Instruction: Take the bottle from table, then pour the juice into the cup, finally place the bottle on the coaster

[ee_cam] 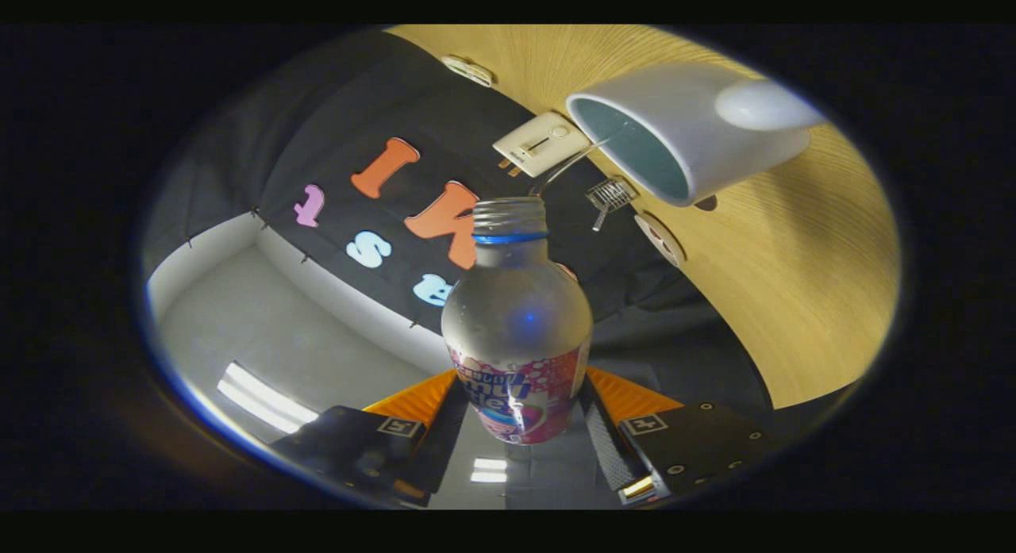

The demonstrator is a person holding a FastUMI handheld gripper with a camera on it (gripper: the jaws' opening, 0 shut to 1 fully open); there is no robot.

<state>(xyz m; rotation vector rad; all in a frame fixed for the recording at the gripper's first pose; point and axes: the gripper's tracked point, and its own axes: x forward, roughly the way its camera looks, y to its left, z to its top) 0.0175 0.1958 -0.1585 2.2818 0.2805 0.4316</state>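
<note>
The clear bottle [516,315] has a pink label, a blue neck ring and an uncapped threaded mouth. It sits between my fingers [607,446], and my gripper [520,426] is shut on its labelled lower body. The whole view is rolled over, so the bottle is tipped well off upright. Beyond its mouth and a little to one side stands the white cup [698,132], showing its teal inside and a handle, on the wooden table [794,283]. A thin pale line runs from the bottle's mouth towards the cup's rim; I cannot tell whether it is liquid. A round white coaster [660,239] lies next to the cup.
A white box-shaped device [541,143] and a small wire grid piece [611,194] lie on the table's far side near the cup. Another flat white piece [468,69] lies further along. The white wall and a light panel [266,398] show off to the other side.
</note>
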